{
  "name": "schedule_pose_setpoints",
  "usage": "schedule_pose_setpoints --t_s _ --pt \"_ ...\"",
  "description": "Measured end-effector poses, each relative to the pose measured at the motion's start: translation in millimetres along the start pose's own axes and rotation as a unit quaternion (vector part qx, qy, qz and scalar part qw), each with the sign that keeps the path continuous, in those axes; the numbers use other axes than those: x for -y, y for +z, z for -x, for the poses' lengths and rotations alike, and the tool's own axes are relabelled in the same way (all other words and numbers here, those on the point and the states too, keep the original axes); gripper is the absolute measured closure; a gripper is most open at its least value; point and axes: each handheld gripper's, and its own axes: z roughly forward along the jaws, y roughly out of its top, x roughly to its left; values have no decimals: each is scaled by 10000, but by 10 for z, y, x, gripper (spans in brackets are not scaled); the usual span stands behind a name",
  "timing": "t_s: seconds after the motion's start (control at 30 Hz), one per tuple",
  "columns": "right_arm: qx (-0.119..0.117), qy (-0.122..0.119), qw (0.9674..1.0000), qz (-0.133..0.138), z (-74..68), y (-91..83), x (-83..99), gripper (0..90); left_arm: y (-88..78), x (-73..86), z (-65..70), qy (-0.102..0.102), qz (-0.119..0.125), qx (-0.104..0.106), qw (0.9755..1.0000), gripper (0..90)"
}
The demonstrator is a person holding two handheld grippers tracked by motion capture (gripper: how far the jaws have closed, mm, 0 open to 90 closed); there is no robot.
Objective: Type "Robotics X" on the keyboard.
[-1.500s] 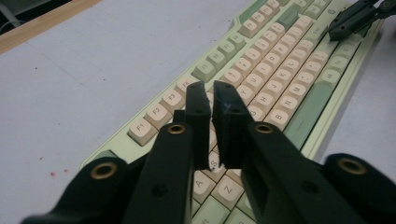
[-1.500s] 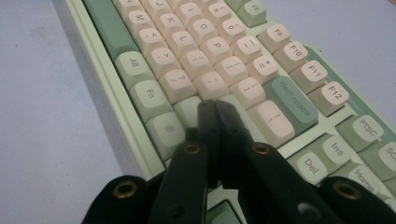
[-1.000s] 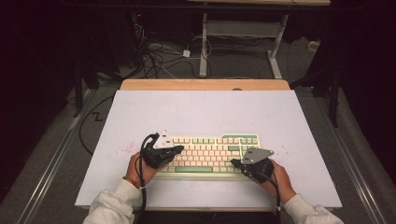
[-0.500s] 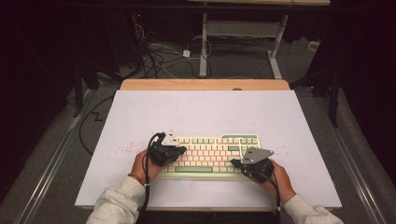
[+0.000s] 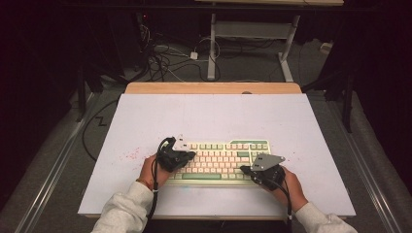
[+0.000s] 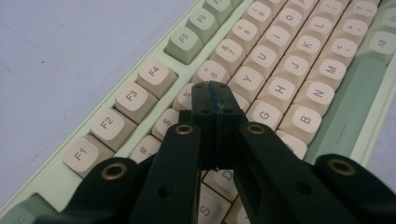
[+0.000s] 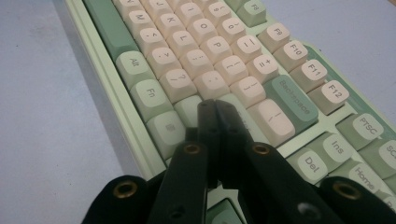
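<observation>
Both my grippers sit closed over the keyboard, nothing clamped in either.

My left gripper (image 6: 215, 100) has its jaws pressed together with nothing between them, tip over the keys near the 5 and T at the keyboard's (image 5: 221, 158) left end. My right gripper (image 7: 215, 116) is likewise pinched together and empty, its tip over the keys beside Backspace at the right end. The keyboard lies near the front edge of the tabletop (image 5: 214, 114), roughly centred between its side edges. Faint red specks (image 5: 132, 154) mark the surface left of it; nothing stands in my way. Beyond the far edge, cables (image 5: 165, 60) tangle on the floor beside a white desk frame (image 5: 252, 31).
</observation>
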Motion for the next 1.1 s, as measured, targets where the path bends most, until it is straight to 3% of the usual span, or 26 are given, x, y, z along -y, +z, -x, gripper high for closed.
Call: schedule_pose_setpoints --t_s 0.5,1.1 --pt "-13 -25 10000 -13 2 -6 2 900 18 1 23 83 -104 -83 9999 875" --pt "11 -62 10000 66 11 -40 4 900 -217 -3 15 174 416 -229 9987 876"
